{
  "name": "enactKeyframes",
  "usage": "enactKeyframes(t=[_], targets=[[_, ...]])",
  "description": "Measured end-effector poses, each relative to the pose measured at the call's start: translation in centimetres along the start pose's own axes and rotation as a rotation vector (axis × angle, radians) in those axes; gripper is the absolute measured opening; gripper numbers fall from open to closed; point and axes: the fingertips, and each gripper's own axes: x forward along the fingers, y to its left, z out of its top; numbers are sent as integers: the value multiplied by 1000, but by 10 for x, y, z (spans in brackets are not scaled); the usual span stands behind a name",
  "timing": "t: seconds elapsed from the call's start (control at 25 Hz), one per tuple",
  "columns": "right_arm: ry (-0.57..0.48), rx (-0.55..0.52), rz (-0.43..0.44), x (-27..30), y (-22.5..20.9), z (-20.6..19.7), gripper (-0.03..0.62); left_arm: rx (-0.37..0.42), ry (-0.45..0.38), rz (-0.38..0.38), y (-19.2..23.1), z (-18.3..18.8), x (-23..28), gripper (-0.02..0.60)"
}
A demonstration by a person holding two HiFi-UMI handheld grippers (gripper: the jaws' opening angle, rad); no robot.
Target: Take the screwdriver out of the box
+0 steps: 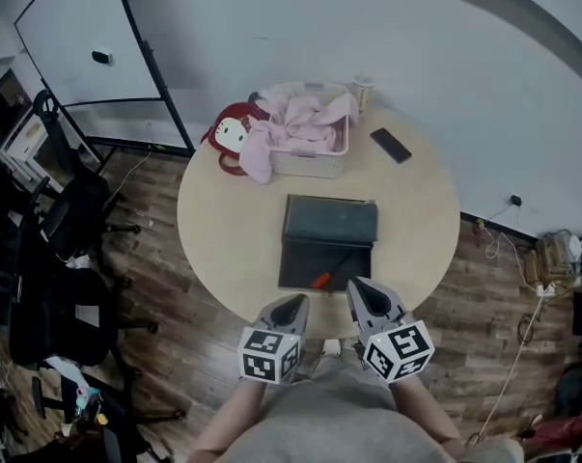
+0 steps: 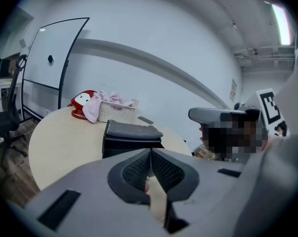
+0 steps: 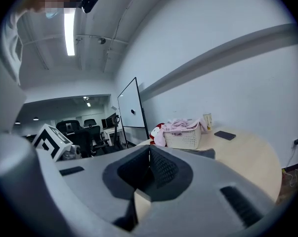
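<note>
A dark box (image 1: 329,222) lies open in the middle of the round table (image 1: 223,230), its lid toward the far side. A screwdriver (image 1: 331,272) with an orange handle and a dark shaft rests in the box's near half. My left gripper (image 1: 296,303) hovers at the table's near edge, just short of the box, jaws shut and holding nothing. My right gripper (image 1: 359,286) is beside it, tip over the box's near right corner, jaws also pressed together. The left gripper (image 2: 150,154) view shows the box (image 2: 131,135) ahead. In the right gripper (image 3: 149,152) view only a dark edge of the box (image 3: 204,153) shows.
At the table's far side stand a white basket (image 1: 315,162) of pink cloth, a red plush toy (image 1: 231,131), a black phone (image 1: 391,145) and a cup (image 1: 362,92). Office chairs (image 1: 49,258) stand left of the table. Cables lie on the floor at the right.
</note>
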Motion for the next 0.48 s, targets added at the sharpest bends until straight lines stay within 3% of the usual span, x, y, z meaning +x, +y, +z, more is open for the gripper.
enactKeyframes(t=[0.32,0.48], targets=[[15,-19,57,37,-48,20,0,-1,79,51,20,9,55,6],[29,-26,89,50,-65,21,0,1,147,27,23,5,81,8]])
